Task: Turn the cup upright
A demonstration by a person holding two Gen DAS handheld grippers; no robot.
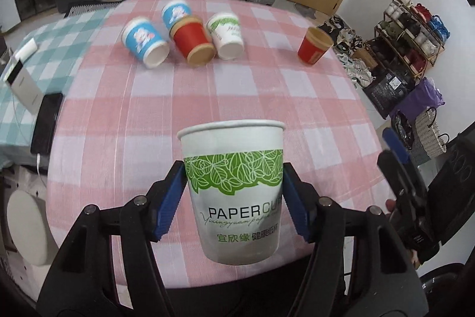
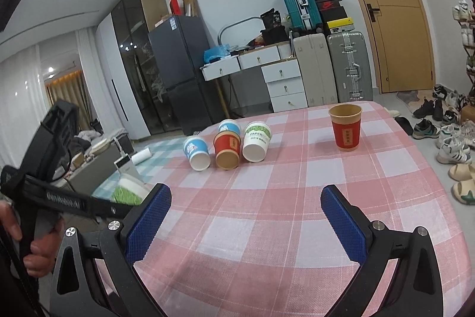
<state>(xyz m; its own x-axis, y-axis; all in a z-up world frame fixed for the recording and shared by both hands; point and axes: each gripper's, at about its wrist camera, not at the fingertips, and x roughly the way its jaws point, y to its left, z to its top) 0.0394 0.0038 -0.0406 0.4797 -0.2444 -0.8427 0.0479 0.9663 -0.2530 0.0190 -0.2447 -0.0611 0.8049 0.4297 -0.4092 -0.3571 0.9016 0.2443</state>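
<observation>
Left gripper: its blue pads are clamped on both sides of a white paper cup with a green leaf band, the cup held upright, mouth up, raised off the pink checked tablecloth.
Held cup: nearest the camera in the left wrist view, well apart from the group of fallen cups; in the right wrist view only its rim and green band show behind the left gripper's black body.
Right gripper: fingers spread wide apart, nothing between them, hovering over the pink checked tablecloth.
Fallen cups: two blue cartoon-print cups, a red cup with a brown rim and another white leaf-band cup lie on their sides in a tight cluster, mouths toward the cameras.
Upright red cup: stands mouth up on the tablecloth, well to the right of the cluster.
Black phone: on the teal checked cloth, left of the cluster and nearer the camera.
</observation>
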